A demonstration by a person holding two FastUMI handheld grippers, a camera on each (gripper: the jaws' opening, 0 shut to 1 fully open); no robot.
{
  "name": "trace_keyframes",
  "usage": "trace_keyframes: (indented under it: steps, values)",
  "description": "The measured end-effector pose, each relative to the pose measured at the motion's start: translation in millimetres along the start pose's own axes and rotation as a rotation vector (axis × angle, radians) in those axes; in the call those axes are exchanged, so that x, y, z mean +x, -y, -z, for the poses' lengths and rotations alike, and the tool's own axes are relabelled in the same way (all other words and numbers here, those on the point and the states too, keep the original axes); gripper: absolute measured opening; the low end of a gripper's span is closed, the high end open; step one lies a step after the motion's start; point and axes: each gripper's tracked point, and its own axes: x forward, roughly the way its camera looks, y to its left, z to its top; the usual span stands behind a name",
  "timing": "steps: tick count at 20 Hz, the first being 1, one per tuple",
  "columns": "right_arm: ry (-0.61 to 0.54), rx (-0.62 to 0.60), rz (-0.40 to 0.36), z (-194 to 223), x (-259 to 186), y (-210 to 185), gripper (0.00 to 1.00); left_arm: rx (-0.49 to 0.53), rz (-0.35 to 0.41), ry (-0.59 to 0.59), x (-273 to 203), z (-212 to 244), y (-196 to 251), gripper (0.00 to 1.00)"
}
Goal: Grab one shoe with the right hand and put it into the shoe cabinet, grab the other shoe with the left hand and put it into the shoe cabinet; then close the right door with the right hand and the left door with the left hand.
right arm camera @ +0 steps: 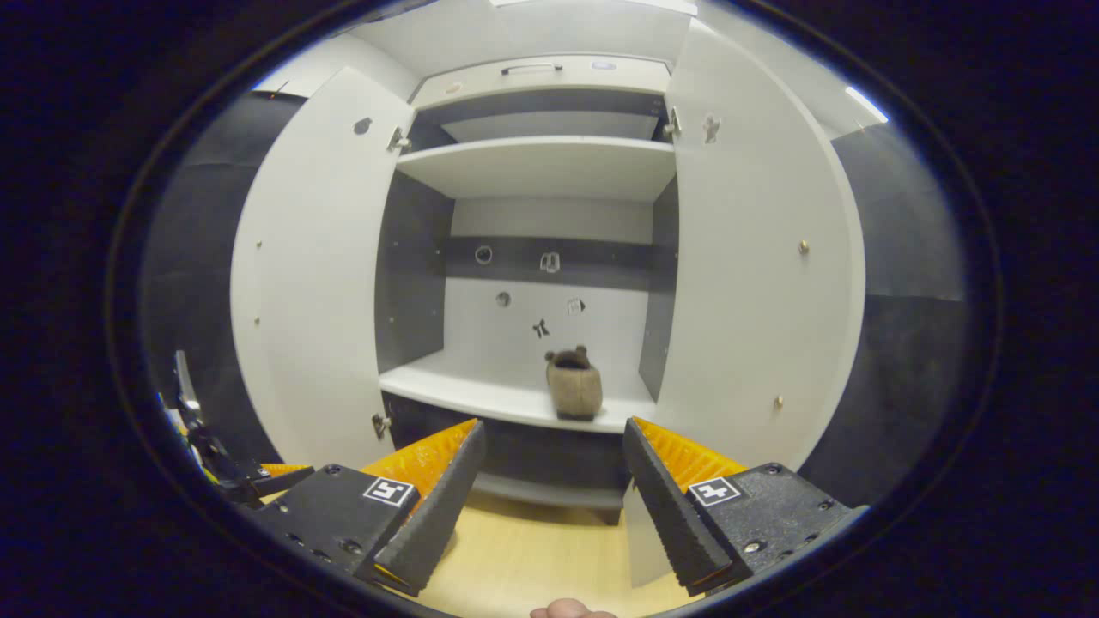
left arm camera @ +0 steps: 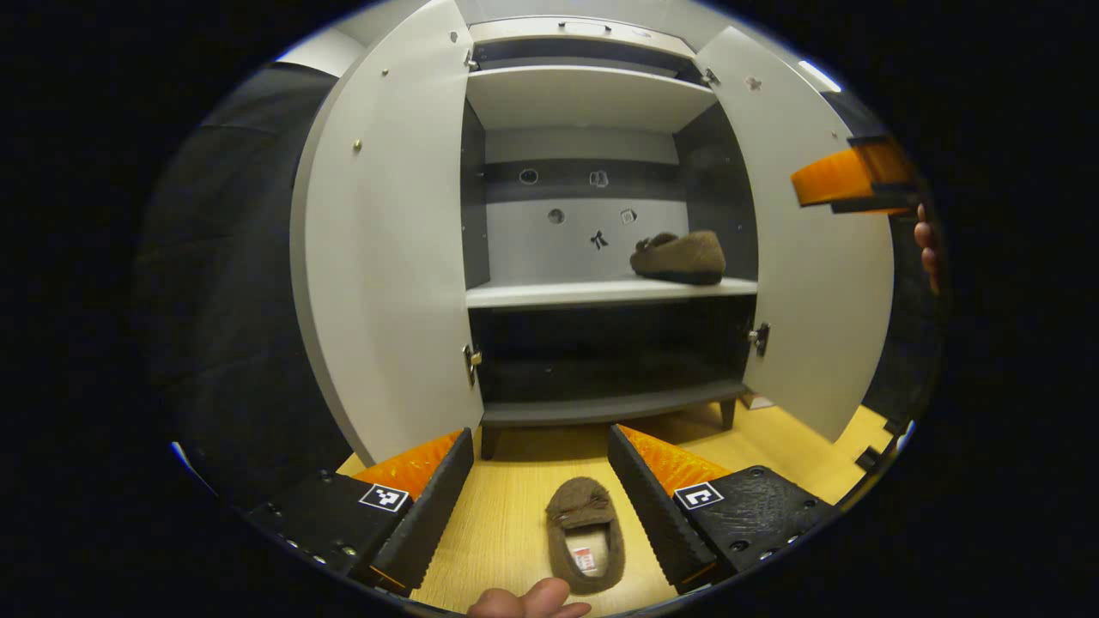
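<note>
A white shoe cabinet (left arm camera: pixel 592 94) stands with both doors swung wide. One brown fuzzy slipper (left arm camera: pixel 678 256) rests on its middle shelf, toward the right; in the right gripper view that slipper (right arm camera: pixel 573 384) sits heel-on, just beyond my right gripper (right arm camera: pixel 554 468), which is open and holds nothing. The other brown slipper (left arm camera: pixel 587 534) lies on the wooden floor (left arm camera: pixel 506 515), toe toward the cabinet. My left gripper (left arm camera: pixel 541 468) hangs open above and around it, not touching. The right gripper (left arm camera: pixel 846 176) also appears at the right edge of the left gripper view, in front of the right door.
The left door (left arm camera: pixel 386 249) and right door (left arm camera: pixel 816 257) flank the opening. An upper shelf (left arm camera: pixel 584 90) and a dark lower shelf (left arm camera: pixel 601 403) hold nothing. A thumb (left arm camera: pixel 528 601) shows at the bottom edge. Black cloth walls stand on both sides.
</note>
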Motion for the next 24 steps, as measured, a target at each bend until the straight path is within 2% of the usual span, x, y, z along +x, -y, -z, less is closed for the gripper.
trace_keyframes:
  steps: [3, 6, 9, 12, 13, 14, 15, 16, 17, 21, 24]
  values:
    - [-0.137, -0.020, -0.036, 35, 6, -5, 1.00, 0.035, -0.011, -0.145, 23, 90, 3, 0.97]
    - [-0.166, -0.012, -0.038, 34, 12, -5, 1.00, 0.061, 0.030, -0.330, 37, 158, 15, 0.97]
    - [-0.153, 0.011, -0.024, 25, 10, -3, 1.00, -0.017, 0.086, -0.323, 51, 162, 30, 0.87]
    - [-0.176, -0.037, -0.012, 32, 7, -2, 1.00, -0.121, 0.151, -0.410, 62, 181, 44, 0.77]
    - [-0.184, -0.047, -0.014, 34, 7, -3, 1.00, -0.149, 0.150, -0.422, 65, 184, 45, 0.73]
    - [-0.188, -0.054, -0.017, 34, 6, -5, 1.00, -0.149, 0.146, -0.421, 67, 183, 42, 0.53]
    - [-0.192, -0.056, -0.023, 35, 6, -9, 1.00, -0.116, 0.112, -0.401, 68, 181, 33, 0.45]
    - [-0.196, -0.058, -0.028, 36, 6, -12, 1.00, -0.100, 0.098, -0.383, 70, 180, 27, 0.23]
    - [-0.205, -0.063, -0.036, 38, 6, -15, 1.00, -0.096, 0.089, -0.402, 69, 182, 27, 0.07]
    - [-0.230, -0.103, -0.066, 45, 2, -26, 1.00, -0.131, 0.067, -0.413, 71, 177, 26, 0.03]
    - [-0.234, -0.105, -0.067, 48, -1, -25, 1.00, -0.145, 0.048, -0.369, 67, 149, 21, 0.03]
